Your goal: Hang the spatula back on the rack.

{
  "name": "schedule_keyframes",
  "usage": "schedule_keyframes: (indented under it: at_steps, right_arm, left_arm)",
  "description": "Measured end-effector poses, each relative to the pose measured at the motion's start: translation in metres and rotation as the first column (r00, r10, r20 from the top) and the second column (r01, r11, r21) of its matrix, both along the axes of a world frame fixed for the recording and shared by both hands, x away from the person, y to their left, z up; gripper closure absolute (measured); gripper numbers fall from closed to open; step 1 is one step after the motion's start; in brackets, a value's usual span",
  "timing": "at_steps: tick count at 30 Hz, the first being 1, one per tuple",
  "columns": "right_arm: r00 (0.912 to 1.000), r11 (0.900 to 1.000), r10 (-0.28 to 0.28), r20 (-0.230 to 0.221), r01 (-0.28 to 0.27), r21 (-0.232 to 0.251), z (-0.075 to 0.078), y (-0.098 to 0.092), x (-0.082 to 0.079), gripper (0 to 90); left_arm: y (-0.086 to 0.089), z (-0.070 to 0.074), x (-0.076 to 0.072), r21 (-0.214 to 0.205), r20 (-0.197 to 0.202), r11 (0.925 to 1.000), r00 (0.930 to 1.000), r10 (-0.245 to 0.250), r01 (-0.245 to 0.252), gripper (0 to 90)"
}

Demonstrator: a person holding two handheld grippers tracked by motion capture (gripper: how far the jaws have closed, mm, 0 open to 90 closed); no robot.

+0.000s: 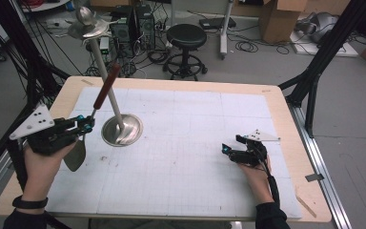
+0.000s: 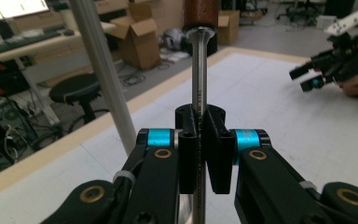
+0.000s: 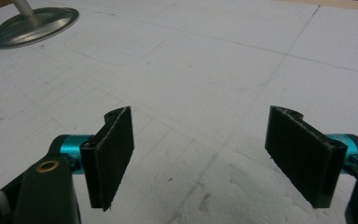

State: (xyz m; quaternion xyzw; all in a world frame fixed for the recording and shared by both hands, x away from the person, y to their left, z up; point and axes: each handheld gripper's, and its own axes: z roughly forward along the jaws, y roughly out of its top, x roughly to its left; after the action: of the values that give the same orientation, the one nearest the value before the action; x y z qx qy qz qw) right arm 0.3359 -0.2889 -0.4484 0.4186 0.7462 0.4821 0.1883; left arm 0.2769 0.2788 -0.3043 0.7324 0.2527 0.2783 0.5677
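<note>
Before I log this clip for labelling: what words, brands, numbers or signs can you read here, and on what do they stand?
Nothing reads clearly.
Fine engraved lettering runs along the metal shaft of the wooden-handled utensil clamped in the left gripper: too small and blurred to read.
Cardboard boxes behind the table: no legible print.
White gridded mat: pencil lines, no numbers.

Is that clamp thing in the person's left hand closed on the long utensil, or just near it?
Closed on it. The left gripper has its jaws pressed together on the metal shaft of the wooden-handled utensil, holding it tilted above the table.
</note>
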Motion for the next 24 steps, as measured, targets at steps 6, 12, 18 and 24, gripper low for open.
schedule_keyframes:
  at_steps: [6, 12, 18, 24]
  right_arm:
    - [1.0000, 1.0000, -0.002, 0.000, 0.002, 0.000, 0.000, 0.000, 0.000, 23.1]
    - [1.0000, 1.0000, 0.000, -0.006, 0.000, 0.003, 0.000, 0.000, 0.000, 23.1]
    - [1.0000, 1.0000, -0.001, -0.006, 0.001, 0.001, 0.000, 0.000, 0.000, 23.1]
    - [1.0000, 1.0000, -0.002, -0.007, 0.002, 0.002, 0.000, 0.000, 0.000, 23.1]
  left_arm:
    - [0.007, 0.010, -0.011, -0.038, 0.076, 0.9986, 0.9963, 0.039, -0.036, 84.4]
    - [0.011, 0.017, -0.019, -0.074, 0.135, 0.9928, 0.9854, 0.104, -0.094, 84.4]
    - [0.012, 0.020, -0.021, -0.083, 0.154, 0.9833, 0.9728, 0.173, -0.162, 84.4]
    - [0.009, 0.021, -0.017, -0.093, 0.163, 0.9764, 0.9645, 0.208, -0.195, 84.4]
